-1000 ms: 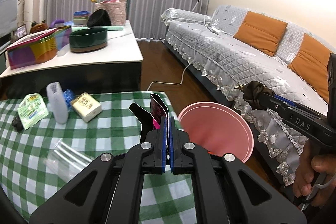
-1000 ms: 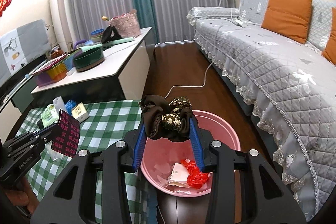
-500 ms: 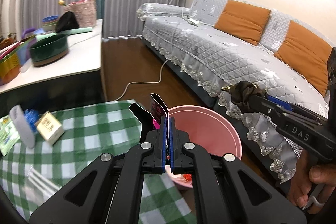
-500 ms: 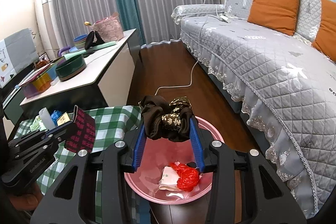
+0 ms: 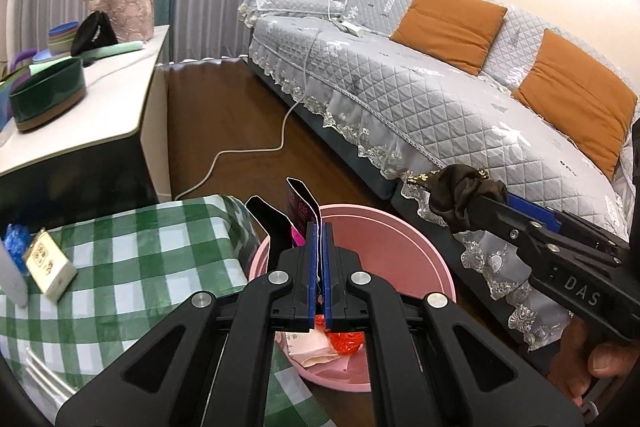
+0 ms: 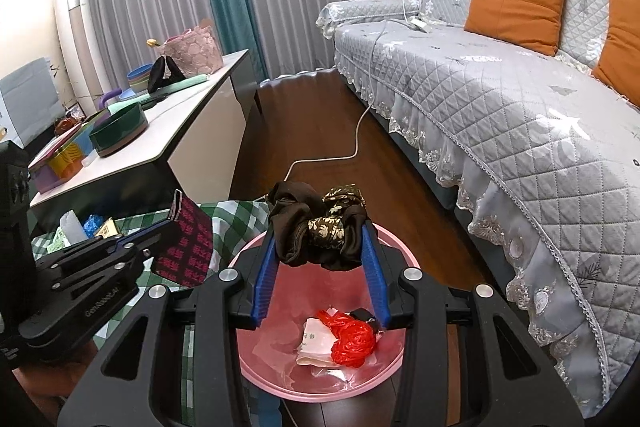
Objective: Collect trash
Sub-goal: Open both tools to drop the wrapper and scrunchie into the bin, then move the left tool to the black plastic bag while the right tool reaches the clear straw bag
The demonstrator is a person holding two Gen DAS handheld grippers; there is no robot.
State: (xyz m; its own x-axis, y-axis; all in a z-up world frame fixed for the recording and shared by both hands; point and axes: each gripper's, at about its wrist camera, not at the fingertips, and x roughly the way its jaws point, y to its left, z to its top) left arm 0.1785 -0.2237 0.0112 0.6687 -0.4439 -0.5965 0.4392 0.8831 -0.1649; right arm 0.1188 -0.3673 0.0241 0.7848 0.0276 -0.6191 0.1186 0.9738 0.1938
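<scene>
"das" is read in pale letters on the body of the right gripper (image 5: 460, 205); "genrobot.ai" (small, partly blurred) is printed on the left gripper (image 6: 136, 243). red characters on the dark packet (image 6: 186, 247) are not legible.

The basin (image 6: 256, 373) is set on the floor, just right of the checked table (image 5: 132, 259) and left of the sofa (image 6: 500, 115). In the basin a crumpled bag (image 6: 354, 339) is lain beside a paper scrap (image 6: 314, 341). The scrunchie (image 6: 320, 227) is held above the basin's far rim between the right gripper (image 6: 320, 255) fingers; the flat wrapper (image 5: 302, 211) is held over the basin's left rim by the left gripper (image 5: 318, 259). A small box (image 5: 48, 265) is placed on the table at the left. Farther left a sideboard (image 6: 200, 107) is found, with a round tub (image 6: 118, 127) on it. A cable (image 6: 352, 147) is run across the floor from the sofa toward the basin.
</scene>
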